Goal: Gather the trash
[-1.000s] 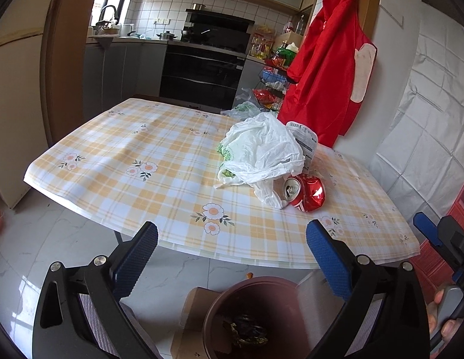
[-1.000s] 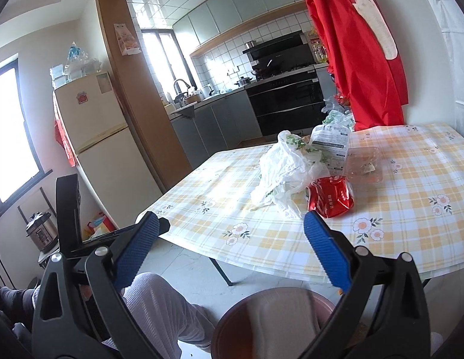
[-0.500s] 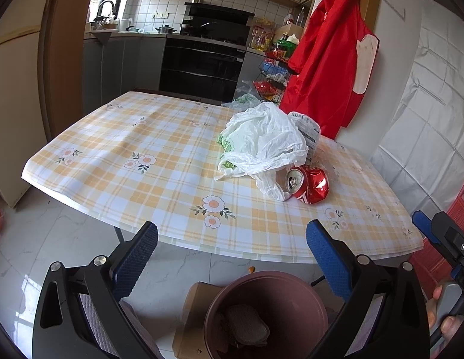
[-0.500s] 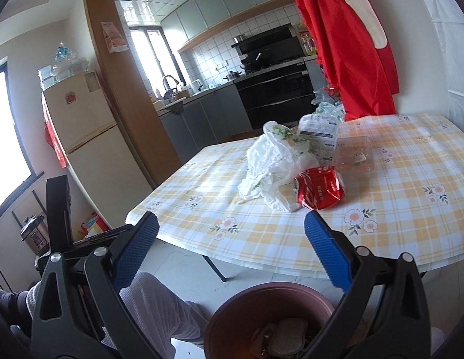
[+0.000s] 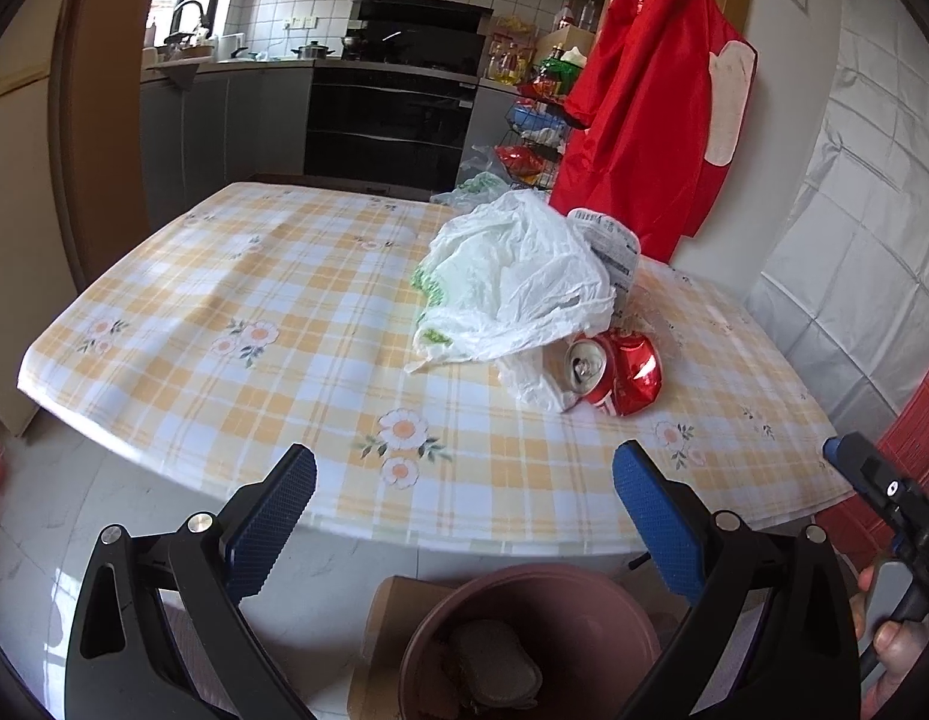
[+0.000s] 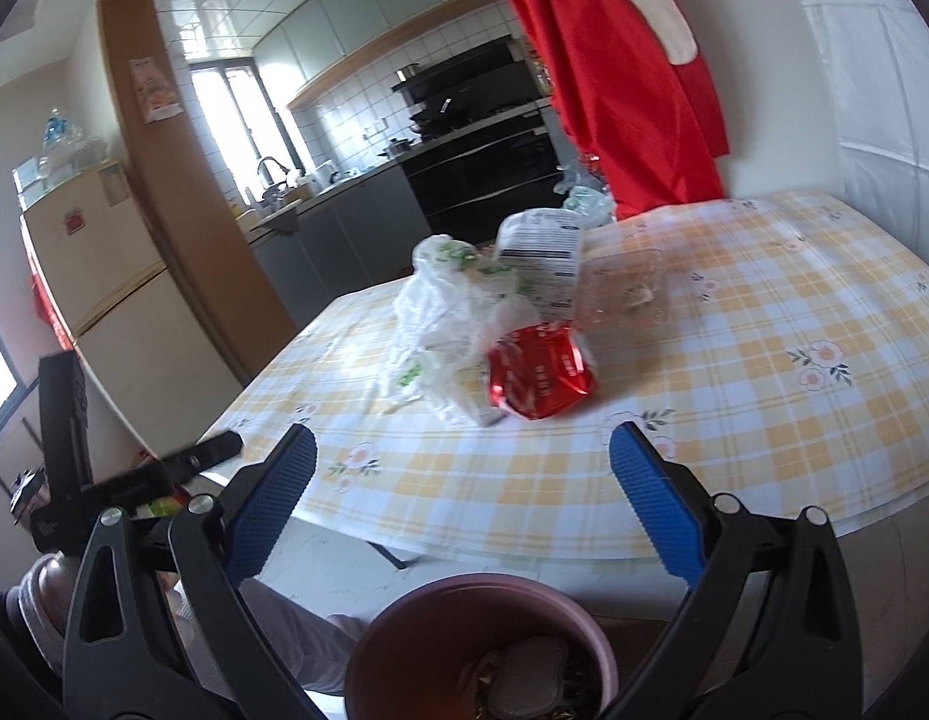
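- We hold both tools over the brown trash bin (image 5: pixel 527 594), which stands on the floor just off the near edge of the table (image 5: pixel 284 324); something pale already lies inside it
- Our left gripper (image 5: pixel 464 501) is spread wide with nothing between its blue pads (image 5: pixel 272 516)
- Our right gripper (image 6: pixel 461 498) is likewise released and empty, jaws far apart
- The remaining trash sits in one cluster on the checked tablecloth, at about 1 o'clock from the left gripper and 12 o'clock from the right one
- A crumpled white plastic bag (image 5: pixel 518 282) lies on top, touching a crushed red can (image 5: pixel 614 369) at its near side
- Behind them stand a printed paper packet (image 6: pixel 542 252) and a clear plastic container (image 6: pixel 626 288), the latter at 1 o'clock in the right view
- We judge we are between drops: the next move is a reach out over the table for another piece
- The can looks the easiest pick for the right gripper, being nearest and stiff
- The bag drapes against the can, so closing on the can may drag the bag along; we would come in from the can's free side
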Demonstrator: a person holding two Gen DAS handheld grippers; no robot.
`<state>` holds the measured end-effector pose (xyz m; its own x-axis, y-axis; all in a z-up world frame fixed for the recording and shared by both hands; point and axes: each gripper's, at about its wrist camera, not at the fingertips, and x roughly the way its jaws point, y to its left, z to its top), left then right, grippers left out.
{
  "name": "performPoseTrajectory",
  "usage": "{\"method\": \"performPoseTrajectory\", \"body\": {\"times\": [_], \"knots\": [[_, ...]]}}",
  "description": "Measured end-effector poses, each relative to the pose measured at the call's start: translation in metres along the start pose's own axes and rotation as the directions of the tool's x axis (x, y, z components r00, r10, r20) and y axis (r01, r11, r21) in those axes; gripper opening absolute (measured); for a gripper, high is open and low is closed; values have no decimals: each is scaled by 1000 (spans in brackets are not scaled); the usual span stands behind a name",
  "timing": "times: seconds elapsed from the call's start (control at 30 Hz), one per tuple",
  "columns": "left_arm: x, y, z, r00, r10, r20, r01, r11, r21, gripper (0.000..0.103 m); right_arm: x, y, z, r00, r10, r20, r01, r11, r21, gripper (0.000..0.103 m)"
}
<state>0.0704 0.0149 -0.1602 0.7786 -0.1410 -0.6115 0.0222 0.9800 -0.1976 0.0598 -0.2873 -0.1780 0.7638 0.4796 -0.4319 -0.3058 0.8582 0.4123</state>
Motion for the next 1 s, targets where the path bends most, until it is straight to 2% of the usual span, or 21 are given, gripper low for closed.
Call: {"method": "performPoseTrajectory", "body": {"times": [0.17,0.3,0.47,0.53,0.7,0.83,0.87,0.9,0.93,0.97,1.0], "knots": [[26,-17,33,999,-32,7,32,999,20,97,17,-26,4,1000,-25,-17,25,999,36,97],[65,-36,69,998,-58,-19,58,998,15,97,36,-45,7,999,-36,-37,38,998,59,97],[137,-53,111,987,-148,-61,147,989,-23,97,65,-64,13,996,-63,-69,67,996,56,97],[174,-51,123,986,-127,-112,124,992,-37,97,77,-69,16,994,-70,-81,74,996,53,97],[239,-35,125,961,-136,-242,125,990,-62,97,111,-72,25,989,-64,-135,67,998,16,97],[257,-14,100,945,-155,-287,126,985,-116,95,143,-66,32,977,-61,-203,58,998,-18,97],[257,-8,94,944,-158,-290,125,984,-130,83,154,-64,35,972,-62,-228,57,998,-30,97],[258,-4,88,943,-156,-293,121,983,-136,62,162,-63,37,968,-69,-243,61,997,-40,97],[260,0,83,942,-145,-303,110,985,-131,52,171,-60,40,963,-82,-255,70,996,-57,97],[260,3,75,943,-126,-307,95,989,-114,37,177,-58,42,961,-88,-261,73,995,-69,97],[258,6,71,950,-116,-291,90,991,-100,29,183,-55,44,958,-97,-269,76,993,-86,97]]}}
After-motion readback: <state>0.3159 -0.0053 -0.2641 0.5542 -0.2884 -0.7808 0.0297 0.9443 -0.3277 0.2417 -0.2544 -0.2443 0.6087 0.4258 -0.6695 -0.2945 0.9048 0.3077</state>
